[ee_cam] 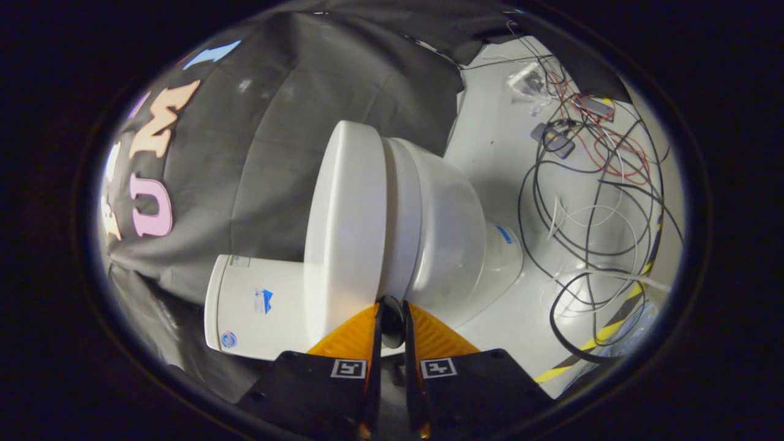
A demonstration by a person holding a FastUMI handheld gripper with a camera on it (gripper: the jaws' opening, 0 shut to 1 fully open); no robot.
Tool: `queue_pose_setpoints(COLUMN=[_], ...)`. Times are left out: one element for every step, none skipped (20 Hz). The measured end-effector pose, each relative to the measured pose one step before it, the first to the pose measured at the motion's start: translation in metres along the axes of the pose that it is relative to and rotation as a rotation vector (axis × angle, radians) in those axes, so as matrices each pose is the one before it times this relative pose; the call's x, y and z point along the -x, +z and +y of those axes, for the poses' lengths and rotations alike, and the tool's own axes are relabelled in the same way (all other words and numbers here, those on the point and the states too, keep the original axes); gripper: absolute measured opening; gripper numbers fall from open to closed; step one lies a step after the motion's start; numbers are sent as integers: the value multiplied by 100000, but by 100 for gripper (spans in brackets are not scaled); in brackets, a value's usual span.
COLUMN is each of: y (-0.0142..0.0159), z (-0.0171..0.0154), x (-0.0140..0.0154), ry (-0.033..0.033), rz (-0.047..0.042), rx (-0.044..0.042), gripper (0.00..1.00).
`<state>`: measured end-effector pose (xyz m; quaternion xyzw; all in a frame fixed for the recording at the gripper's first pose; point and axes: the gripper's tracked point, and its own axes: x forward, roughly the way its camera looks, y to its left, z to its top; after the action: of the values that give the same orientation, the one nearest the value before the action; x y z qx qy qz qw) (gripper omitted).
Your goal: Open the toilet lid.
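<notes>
Toilet lid (346, 233) lies closed on the bowl (450, 226), the tank (257, 306) beside it; our gripper (391, 306) has fingertips nearly together at the lid's edge, whether pinching it we cannot tell. Cables (594, 202) sprawl on the floor (490, 110) beyond.

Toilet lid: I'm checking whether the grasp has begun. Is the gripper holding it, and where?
Nothing is held. The gripper has its fingers nearly together, tips just short of the toilet lid edge, with nothing between them.
</notes>
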<state>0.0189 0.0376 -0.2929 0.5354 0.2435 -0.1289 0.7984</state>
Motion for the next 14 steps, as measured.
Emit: queue_pose_setpoints(y=[163,143,-128,582,-612,269,197,171,36,-61,318,251,150,115], z=[139,319,160,-396,62,15,677,476,587,443,600,715,690,417], x=[222,61,1686,-2293,682,75,593,114,521,-4,650,358,458,271], ry=[-128,175,-116,-646,-424,-1199,-610,-309,-147,-438,148,30,-207,-768], rz=[-251,-542,-660,-1220,1746,-791,-217,-476,-727,-148,-1492,-732,-1415,-923], rx=[-701,-1541,-928,-270,1614,-58,-1134,392,900,1988,1450,1305,2155,2252], gripper=[18,17,15,1,1,1,1,1,0,1,0,1,1,0])
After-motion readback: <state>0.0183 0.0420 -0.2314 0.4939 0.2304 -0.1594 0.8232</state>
